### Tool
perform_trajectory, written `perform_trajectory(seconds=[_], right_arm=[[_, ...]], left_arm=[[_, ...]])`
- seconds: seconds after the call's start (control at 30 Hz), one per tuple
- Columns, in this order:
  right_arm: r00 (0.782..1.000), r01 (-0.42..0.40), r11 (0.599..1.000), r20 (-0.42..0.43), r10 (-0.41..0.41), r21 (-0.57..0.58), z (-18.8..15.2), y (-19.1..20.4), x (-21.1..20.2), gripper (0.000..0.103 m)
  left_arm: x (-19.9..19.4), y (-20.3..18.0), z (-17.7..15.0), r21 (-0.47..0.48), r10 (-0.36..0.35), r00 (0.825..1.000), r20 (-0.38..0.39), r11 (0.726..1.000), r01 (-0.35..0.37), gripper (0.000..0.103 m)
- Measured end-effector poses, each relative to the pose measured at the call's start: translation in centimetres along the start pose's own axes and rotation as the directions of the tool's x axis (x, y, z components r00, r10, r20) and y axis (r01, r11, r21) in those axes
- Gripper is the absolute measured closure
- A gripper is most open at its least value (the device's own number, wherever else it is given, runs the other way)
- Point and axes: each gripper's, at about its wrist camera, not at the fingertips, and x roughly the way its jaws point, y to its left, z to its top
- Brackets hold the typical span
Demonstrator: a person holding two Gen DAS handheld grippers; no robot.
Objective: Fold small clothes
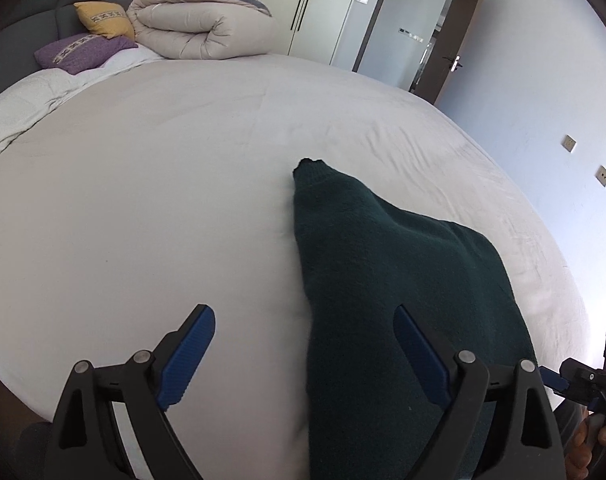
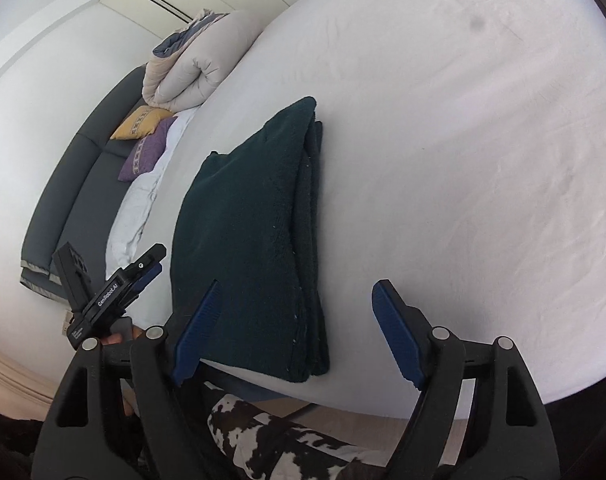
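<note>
A dark green knitted garment (image 1: 387, 280) lies folded in layers on the white bed (image 1: 143, 200), near its front edge. It also shows in the right wrist view (image 2: 247, 240) as a stacked fold. My left gripper (image 1: 305, 320) is open and empty, hovering over the garment's left edge. My right gripper (image 2: 295, 296) is open and empty, just above the garment's near right corner. The left gripper (image 2: 143, 276) shows at the left of the right wrist view. The right gripper (image 1: 575, 380) shows at the right edge of the left wrist view.
A rolled beige duvet (image 1: 199, 24), a yellow pillow (image 1: 103, 20) and a purple pillow (image 1: 83, 52) lie at the head of the bed by a grey headboard (image 1: 31, 20). Wardrobes and an open door (image 1: 415, 32) stand behind. A black-and-white patterned cloth (image 2: 283, 440) is below the bed edge (image 2: 383, 400).
</note>
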Motion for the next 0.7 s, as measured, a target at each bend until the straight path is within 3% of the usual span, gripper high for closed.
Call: perform_trajectory(seconds=[0.13, 0.23, 0.3, 0.33, 0.37, 0.4, 0.43, 0.5, 0.7], right_arm=[[0.998, -0.015, 0.999, -0.061, 0.018, 0.043, 1.9, -0.3, 2.9, 0.03], [0.995, -0.017, 0.998, -0.099, 0.024, 0.064, 3.7, 0.2, 5.5, 0.035], [0.991, -0.009, 0.997, -0.134, 0.019, 0.074, 4.6, 0.0, 7.0, 0.055], [0.988, 0.002, 0.996, -0.155, 0.012, 0.089, 5.1, -0.2, 7.8, 0.071], [0.986, -0.003, 0.995, -0.165, 0.02, 0.103, 5.4, -0.2, 8.3, 0.075], [0.987, 0.008, 0.996, -0.161, 0.006, 0.086, 5.6, 0.1, 8.5, 0.077], [0.988, 0.038, 0.998, -0.153, -0.03, 0.045, 5.7, 0.9, 8.5, 0.079], [0.988, 0.092, 0.995, -0.12, -0.095, -0.03, 5.6, 2.4, 8.2, 0.081], [0.994, 0.107, 0.984, 0.007, -0.107, -0.142, 6.3, 6.6, 5.4, 0.086]], left_arm=[[2.6, 1.2, 1.6, -0.041, -0.045, 0.992, -0.118, 0.998, 0.04, 0.01], [4.4, 1.0, 2.6, -0.04, -0.063, 0.982, -0.176, 0.998, 0.057, 0.005], [5.8, 0.4, 2.8, -0.029, -0.074, 0.971, -0.229, 0.997, 0.069, 0.003], [6.2, 0.1, 2.8, -0.029, -0.081, 0.967, -0.24, 0.997, 0.076, 0.005], [6.4, -0.4, 2.8, -0.023, -0.089, 0.966, -0.243, 0.996, 0.086, 0.017], [6.5, -0.8, 2.9, -0.021, -0.113, 0.961, -0.252, 0.994, 0.111, 0.041], [6.6, -1.2, 3.1, -0.037, -0.156, 0.952, -0.263, 0.988, 0.152, 0.054], [6.2, -2.1, 3.8, -0.013, -0.127, 0.958, -0.257, 0.992, 0.128, 0.068], [3.5, -4.3, 6.8, 0.07, -0.104, 0.981, -0.161, 0.991, 0.117, 0.073]])
